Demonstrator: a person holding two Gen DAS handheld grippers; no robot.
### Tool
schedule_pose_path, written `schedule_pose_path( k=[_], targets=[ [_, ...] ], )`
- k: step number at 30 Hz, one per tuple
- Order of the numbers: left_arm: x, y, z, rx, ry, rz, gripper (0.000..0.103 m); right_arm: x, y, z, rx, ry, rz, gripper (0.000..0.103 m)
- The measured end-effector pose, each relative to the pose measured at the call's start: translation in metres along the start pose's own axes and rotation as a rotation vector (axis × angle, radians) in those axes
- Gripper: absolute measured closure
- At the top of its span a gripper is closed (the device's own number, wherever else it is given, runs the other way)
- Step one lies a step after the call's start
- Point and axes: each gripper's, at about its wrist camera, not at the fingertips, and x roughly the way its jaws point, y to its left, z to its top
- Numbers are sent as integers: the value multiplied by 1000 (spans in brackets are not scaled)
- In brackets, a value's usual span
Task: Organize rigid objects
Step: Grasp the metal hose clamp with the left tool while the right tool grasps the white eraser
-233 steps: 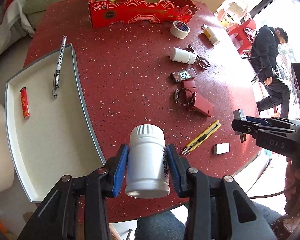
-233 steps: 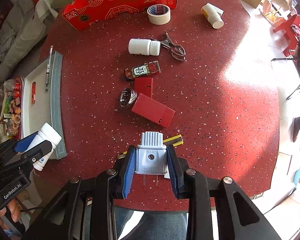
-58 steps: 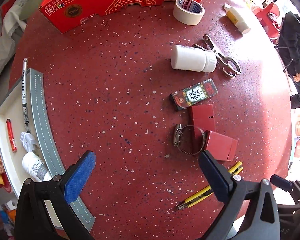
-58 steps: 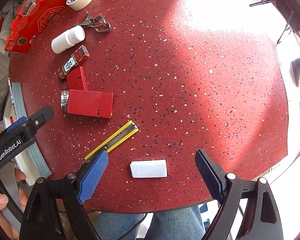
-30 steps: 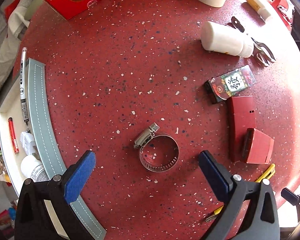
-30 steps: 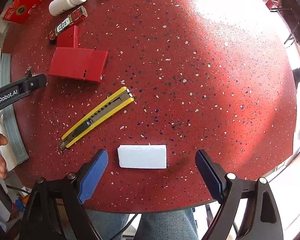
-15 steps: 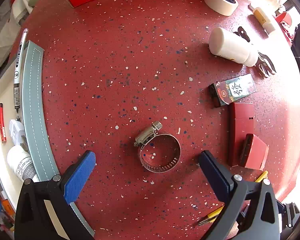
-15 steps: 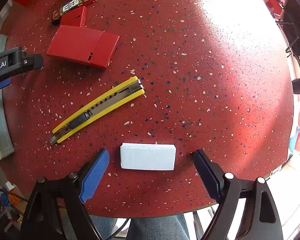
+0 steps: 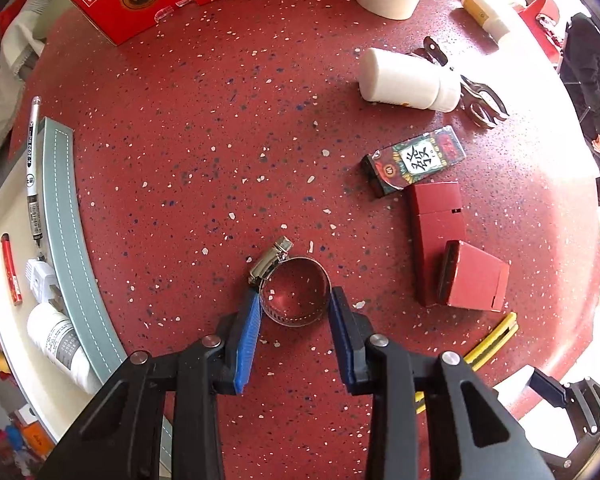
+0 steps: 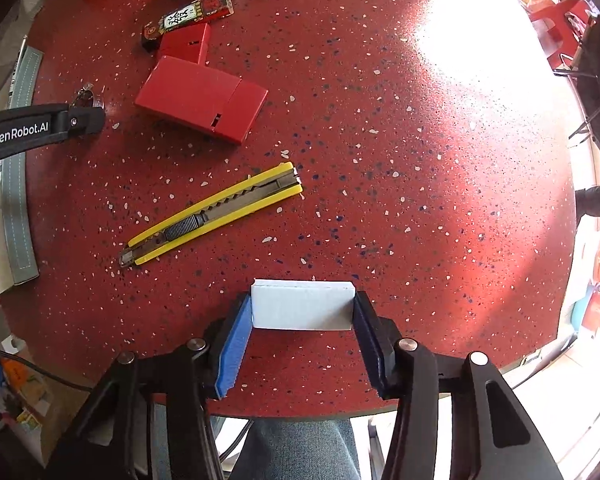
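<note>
Left gripper (image 9: 295,308) has just been closing and now clamps the hose clamp (image 9: 294,296) on the red bench (image 9: 204,152), left of the red box (image 9: 456,264). Right gripper (image 10: 302,312) has closed onto the white block (image 10: 302,306), below the yellow knife (image 10: 212,218).

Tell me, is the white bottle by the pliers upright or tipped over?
Tipped: the bottle lies on its side on the table.

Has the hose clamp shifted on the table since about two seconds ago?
Yes. The hose clamp was touching the red box; now it lies apart, nearer the tray.
</note>
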Motion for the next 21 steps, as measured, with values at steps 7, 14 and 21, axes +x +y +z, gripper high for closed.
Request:
schedule_pose_path(
  k=[7,14,21],
  targets=[
    [-19,19,-25,-31,-19,-83,66,-15,-9,-1,16,-24,22,52],
    [-45,31,-56,-38,-41,-121,66,-34,-3,4,0,-51,24,52],
    [-67,43,-81,-46,-74,-123,66,-60,16,16,-46,-82,14,52]
  ],
)
